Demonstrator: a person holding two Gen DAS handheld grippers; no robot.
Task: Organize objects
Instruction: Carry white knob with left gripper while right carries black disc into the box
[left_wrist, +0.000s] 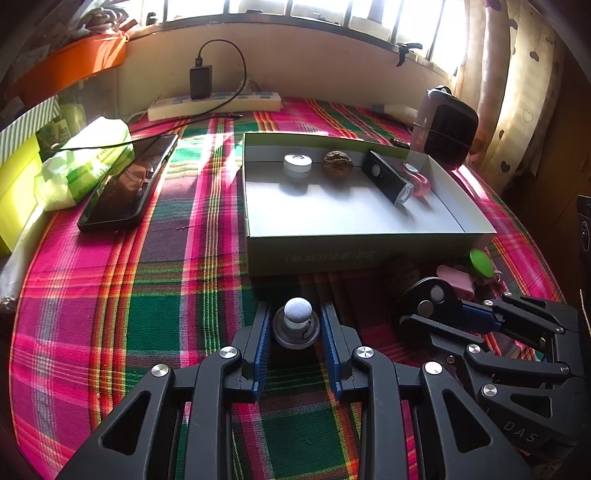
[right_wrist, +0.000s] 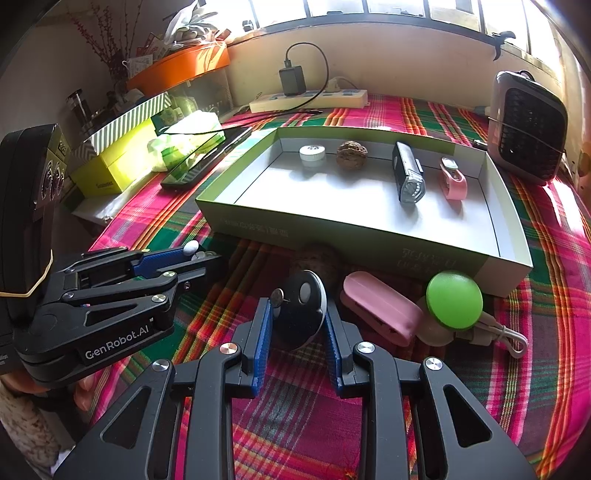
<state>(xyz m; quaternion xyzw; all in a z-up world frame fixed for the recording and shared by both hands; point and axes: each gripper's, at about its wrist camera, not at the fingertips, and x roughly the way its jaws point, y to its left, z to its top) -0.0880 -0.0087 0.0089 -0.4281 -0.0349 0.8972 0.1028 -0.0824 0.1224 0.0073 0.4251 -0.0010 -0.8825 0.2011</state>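
A shallow green box (left_wrist: 332, 254) (right_wrist: 369, 254) with a white floor stands on the plaid cloth. It holds a white cap (left_wrist: 297, 162), a walnut (left_wrist: 337, 162), a black bike light (left_wrist: 388, 179) and a pink clip (right_wrist: 452, 179). My left gripper (left_wrist: 295, 325) has its pads on both sides of a small grey knob with a white round top (left_wrist: 297, 317), standing on the cloth before the box. My right gripper (right_wrist: 297, 317) is closed on a black round disc (right_wrist: 301, 310), held on edge. A pink case (right_wrist: 380, 306), a green round-capped object (right_wrist: 454, 299) and a second walnut (right_wrist: 317, 258) lie by the box's front wall.
A phone (left_wrist: 127, 184), a tissue pack (left_wrist: 88, 162) and a yellow box (right_wrist: 114, 166) lie at the left. A power strip with a charger (left_wrist: 214, 103) lies at the back wall. A small heater (right_wrist: 526, 125) stands at the back right.
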